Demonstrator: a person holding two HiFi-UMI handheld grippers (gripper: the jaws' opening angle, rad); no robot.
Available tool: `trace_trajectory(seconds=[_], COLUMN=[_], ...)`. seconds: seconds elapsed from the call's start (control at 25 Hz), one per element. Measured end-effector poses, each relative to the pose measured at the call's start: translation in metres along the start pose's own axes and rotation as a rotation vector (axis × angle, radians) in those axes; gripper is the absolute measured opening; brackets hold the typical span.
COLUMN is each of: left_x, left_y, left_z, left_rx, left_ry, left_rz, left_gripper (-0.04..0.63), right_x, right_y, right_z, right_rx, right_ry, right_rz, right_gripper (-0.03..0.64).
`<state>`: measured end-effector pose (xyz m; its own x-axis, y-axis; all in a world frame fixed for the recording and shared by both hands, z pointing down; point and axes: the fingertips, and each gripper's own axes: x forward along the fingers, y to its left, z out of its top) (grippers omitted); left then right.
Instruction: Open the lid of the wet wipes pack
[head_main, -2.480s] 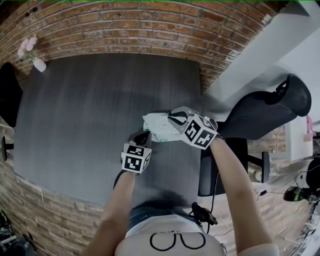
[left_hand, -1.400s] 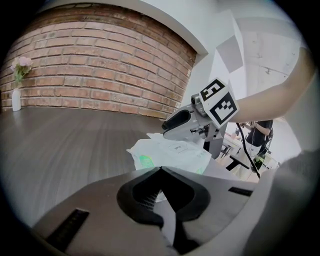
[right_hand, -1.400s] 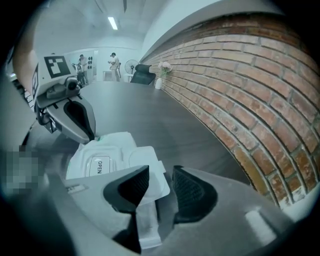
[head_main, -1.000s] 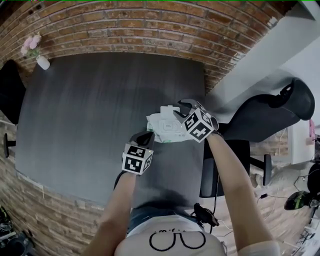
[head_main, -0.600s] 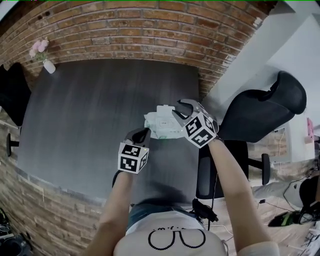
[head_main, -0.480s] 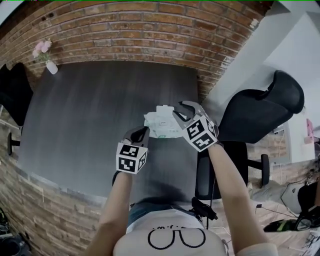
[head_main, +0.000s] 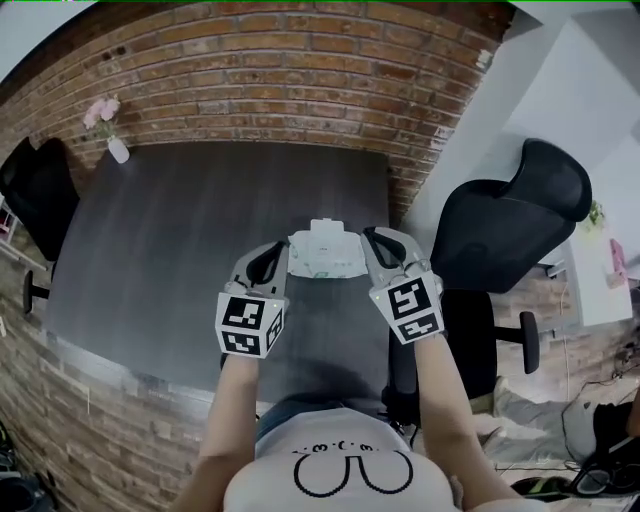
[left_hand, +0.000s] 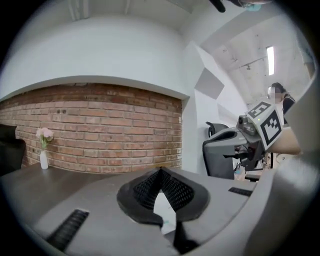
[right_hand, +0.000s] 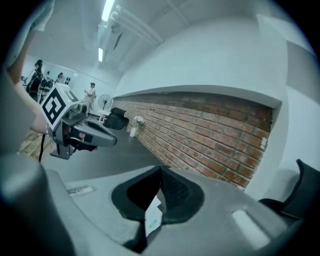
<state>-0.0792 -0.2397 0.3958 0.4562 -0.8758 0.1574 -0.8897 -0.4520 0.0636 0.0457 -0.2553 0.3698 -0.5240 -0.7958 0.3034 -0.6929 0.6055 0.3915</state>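
Wet wipes pack (head_main: 325, 255): soft white film pouch, roughly rectangular, faint green print. It was held off the surface over the near part of the table (head_main: 170, 230), strung between the two grippers. A small white rigid lid (head_main: 326, 229) showed at the pack's far edge and appeared raised; its hinge could not be resolved.

Left gripper (head_main: 282, 252): jaws together, clamped on the pack's left edge. In the left gripper view the black ribbed pads (left_hand: 146, 189) met at a point with a thin sliver of white film pinched between them.

Right gripper (head_main: 369, 246): jaws fully closed on the pack's right edge. In the right gripper view a narrow white strip with a green mark sat between its cross-hatched pads (right_hand: 172, 190).

Both grippers had grey moulded bodies, each carrying a cube with black-and-white square markers.

Table: dark grey top with a fine streaked grain, matte.

Surroundings: red brick wall (head_main: 280, 70) with pale mortar behind the table. A small white vase (head_main: 118, 150) holding pink flowers stood at the far left corner. A black office chair (head_main: 500, 215) with a smooth curved back stood at the right.
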Motion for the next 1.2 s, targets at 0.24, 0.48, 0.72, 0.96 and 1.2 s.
trace_trajectory(seconds=[0.24,0.48,0.72,0.96,1.2], left_x=[-0.028,-0.049,-0.059,-0.061,-0.06], left_y=[-0.01,-0.014,-0.019,-0.022,-0.019], left_z=[0.057,0.102,0.122,0.128,0.132], left_rx=[0.075,0.121,0.165,0.191,0.193], left_ry=[-0.148,-0.262,-0.31,-0.323,-0.334], left_rz=[0.015,0.039,0.044,0.046,0.052], left_gripper=[-0.002,-0.002,-0.002,-0.002,-0.002], right_x=[-0.055,-0.088,-0.094,-0.095,-0.094], right_y=[-0.007,-0.014,-0.019,-0.022,-0.027], right_z=[0.037,0.063,0.067,0.069,0.067], right_rx=[0.083,0.139,0.116,0.116,0.13], right_ry=[-0.119,-0.222,-0.233,-0.233,-0.229], right_rz=[-0.107,-0.164,-0.203,-0.212,-0.222], right_gripper=[-0.003,-0.003,-0.003,-0.003,-0.003])
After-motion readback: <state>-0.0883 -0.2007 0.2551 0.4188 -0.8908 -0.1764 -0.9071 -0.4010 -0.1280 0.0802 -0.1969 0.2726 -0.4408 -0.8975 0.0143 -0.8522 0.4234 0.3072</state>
